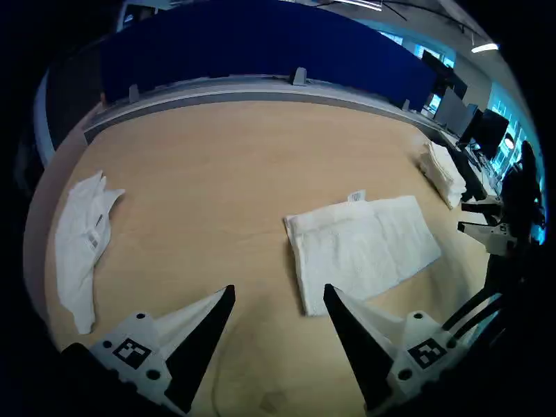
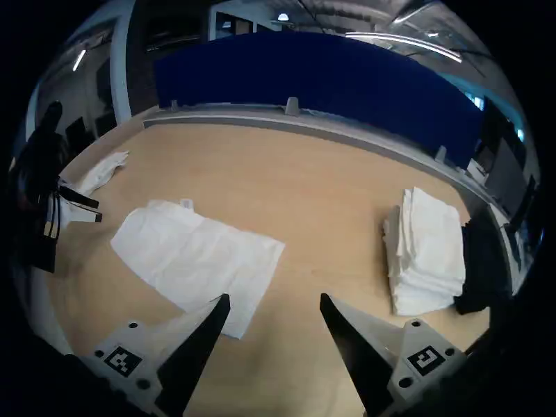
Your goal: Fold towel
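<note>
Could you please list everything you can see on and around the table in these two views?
Flat towel: one, white, spread mid-table.
Crumpled towel: one, white, table's left end.
Towel stack: one, white, table's right end.
Table: one, light wood, underneath everything.
Partition: one, blue, along the far edge.
Monitors: several, dark, beyond the right end.
Left gripper: one, white-and-black, open, before the flat towel.
Right gripper: one, white-and-black, open, between flat towel and stack.
</note>
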### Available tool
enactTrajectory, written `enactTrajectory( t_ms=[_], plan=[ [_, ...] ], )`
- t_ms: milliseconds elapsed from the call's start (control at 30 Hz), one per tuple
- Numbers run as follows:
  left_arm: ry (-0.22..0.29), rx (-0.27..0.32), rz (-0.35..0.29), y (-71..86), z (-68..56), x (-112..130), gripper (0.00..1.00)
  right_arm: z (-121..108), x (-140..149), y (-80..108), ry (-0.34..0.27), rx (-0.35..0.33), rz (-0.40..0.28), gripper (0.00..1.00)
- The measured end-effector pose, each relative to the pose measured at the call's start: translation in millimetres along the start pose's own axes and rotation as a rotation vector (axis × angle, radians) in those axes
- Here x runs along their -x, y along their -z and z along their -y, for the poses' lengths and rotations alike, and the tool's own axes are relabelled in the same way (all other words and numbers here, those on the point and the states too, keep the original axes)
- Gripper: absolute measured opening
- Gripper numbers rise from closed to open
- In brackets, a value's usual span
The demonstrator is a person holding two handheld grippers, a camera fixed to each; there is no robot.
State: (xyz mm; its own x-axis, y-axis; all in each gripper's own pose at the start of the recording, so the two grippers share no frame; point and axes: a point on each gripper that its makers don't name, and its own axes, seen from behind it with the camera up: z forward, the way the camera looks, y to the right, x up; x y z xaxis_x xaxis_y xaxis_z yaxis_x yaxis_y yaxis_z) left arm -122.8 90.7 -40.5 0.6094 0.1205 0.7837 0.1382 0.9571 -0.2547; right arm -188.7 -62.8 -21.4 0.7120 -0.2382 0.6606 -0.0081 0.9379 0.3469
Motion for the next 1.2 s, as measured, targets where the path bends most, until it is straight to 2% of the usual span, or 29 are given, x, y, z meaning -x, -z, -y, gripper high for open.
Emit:
enactTrajectory(
  t_ms=[167, 367, 867, 1000, 1200],
  plan=[
    [0.009, -0.02, -0.018, 8.0, 3.8, 0, 0.95, 2, 2, 1.5, 0.01, -0.012, 0.0, 1.0],
    [0.032, -0.06, -0.029, 24.4, 12.9, 13, 0.95, 9, 4, -0.3, 0.046, -0.049, 0.007, 1.0],
    [0.139, -0.163, -0.039, 86.1, 35.3, 71, 0.95, 49, 13, -10.1, 0.196, -0.193, 0.048, 1.0],
    [0.156, -0.182, -0.034, 94.1, 39.0, 82, 0.95, 52, 16, -12.0, 0.221, -0.213, 0.06, 1.0],
    [0.173, -0.191, -0.034, 102.7, 38.0, 91, 0.95, 52, 26, -16.5, 0.238, -0.225, 0.085, 1.0]
  ],
)
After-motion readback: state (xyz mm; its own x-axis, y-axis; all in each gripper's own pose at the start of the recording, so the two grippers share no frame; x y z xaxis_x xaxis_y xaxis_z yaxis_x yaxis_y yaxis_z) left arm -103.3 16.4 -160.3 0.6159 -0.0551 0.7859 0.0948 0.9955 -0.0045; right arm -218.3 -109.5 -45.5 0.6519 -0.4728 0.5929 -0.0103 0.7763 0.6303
